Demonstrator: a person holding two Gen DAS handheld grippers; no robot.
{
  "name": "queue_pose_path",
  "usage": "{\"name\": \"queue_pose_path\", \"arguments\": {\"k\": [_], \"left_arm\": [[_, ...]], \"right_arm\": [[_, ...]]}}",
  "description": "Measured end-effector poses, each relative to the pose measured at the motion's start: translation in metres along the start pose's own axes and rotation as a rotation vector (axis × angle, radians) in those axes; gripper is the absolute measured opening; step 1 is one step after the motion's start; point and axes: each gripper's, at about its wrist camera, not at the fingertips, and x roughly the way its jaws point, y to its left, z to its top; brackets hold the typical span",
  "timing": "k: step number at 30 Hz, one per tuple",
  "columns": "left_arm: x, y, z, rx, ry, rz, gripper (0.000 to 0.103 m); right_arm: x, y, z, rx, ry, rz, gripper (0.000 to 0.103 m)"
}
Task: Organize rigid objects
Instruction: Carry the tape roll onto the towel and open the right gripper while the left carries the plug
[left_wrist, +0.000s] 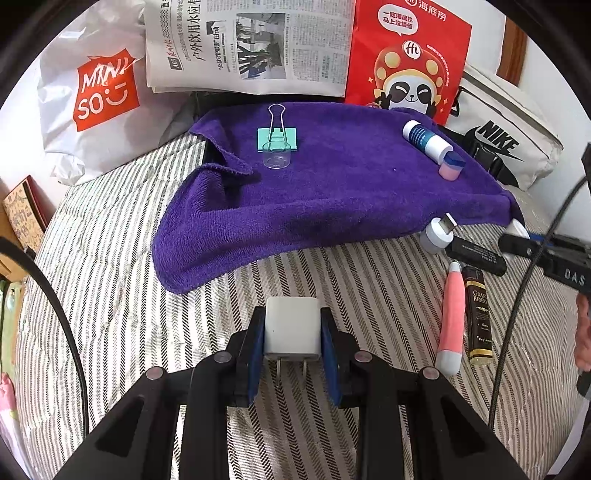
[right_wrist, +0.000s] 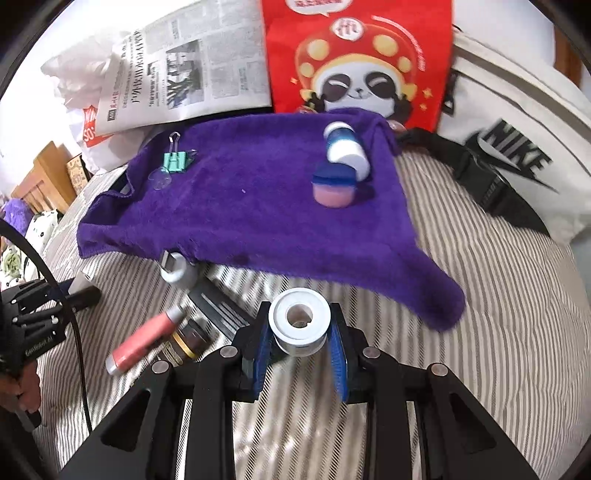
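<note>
The left gripper (left_wrist: 292, 345) is clamped on a white plug adapter (left_wrist: 291, 328), its blue fingers (left_wrist: 256, 354) pressed to both sides of the cube and the two metal prongs pointing back toward the camera. It hangs over a striped bedspread (left_wrist: 110, 295), just short of the near edge of a purple towel (left_wrist: 332, 192).

The right gripper (right_wrist: 299, 345) grips a white tape roll (right_wrist: 298, 325) by its rim, the hollow core facing up; it too sits just off the towel's near corner, above the stripes.

On the towel, a green binder clip (left_wrist: 277, 138) lies at the far left with a small clear cup (left_wrist: 277, 157) touching its near side. At the far right a white and blue tube (left_wrist: 426, 142) lies on its side, with a pink jar with a blue lid (left_wrist: 451, 168) right against its near end.

Off the towel, on the bedspread to the right in the left wrist view, lie a grey round adapter with a USB plug (left_wrist: 437, 236), a black stick (left_wrist: 476, 254), a pink tube (left_wrist: 452, 317) and a dark bottle with gold lettering (left_wrist: 479, 321), the last two side by side. The adapter's edge may be tucked just under the towel hem; the view is too warped to be sure.

Behind the towel stand a newspaper (left_wrist: 251, 40), a red panda bag (left_wrist: 410, 59), a white Miniso bag (left_wrist: 96, 96) and a white Nike bag (left_wrist: 506, 140)
</note>
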Motion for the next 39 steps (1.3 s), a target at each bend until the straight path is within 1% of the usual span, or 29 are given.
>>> {"name": "queue_pose_path", "arguments": {"k": [4, 6, 9, 16, 19, 23, 26, 29, 31, 39], "left_arm": [[0.001, -0.003, 0.001, 0.003, 0.005, 0.022, 0.026], [0.001, -0.003, 0.002, -0.005, 0.013, 0.026, 0.026], [0.001, -0.004, 0.004, -0.018, 0.022, 0.032, 0.026], [-0.004, -0.002, 0.004, -0.045, 0.050, 0.022, 0.026], [-0.008, 0.000, 0.006, -0.067, 0.043, 0.017, 0.026], [-0.017, 0.004, 0.013, -0.101, 0.030, -0.013, 0.026], [-0.025, 0.005, 0.020, -0.095, 0.016, -0.013, 0.026], [-0.030, 0.007, 0.029, -0.092, 0.004, 0.002, 0.026], [-0.032, 0.009, 0.034, -0.098, -0.001, -0.004, 0.026], [-0.032, 0.017, 0.054, -0.115, -0.026, -0.014, 0.026]], "right_arm": [[0.000, -0.003, -0.007, 0.006, -0.001, -0.005, 0.029], [0.001, -0.005, -0.008, 0.013, -0.012, 0.000, 0.029], [0.001, -0.007, -0.006, 0.031, -0.005, 0.016, 0.029], [-0.010, -0.010, -0.002, 0.022, -0.022, 0.026, 0.029], [-0.015, -0.014, 0.000, 0.027, -0.028, 0.034, 0.029], [-0.020, -0.015, 0.005, 0.026, -0.037, 0.046, 0.029], [-0.026, -0.016, 0.011, 0.023, -0.056, 0.053, 0.029], [-0.029, -0.017, 0.018, 0.021, -0.071, 0.057, 0.029], [-0.030, -0.018, 0.024, 0.021, -0.081, 0.059, 0.029], [-0.017, -0.021, 0.049, 0.011, -0.074, 0.047, 0.029]]}}
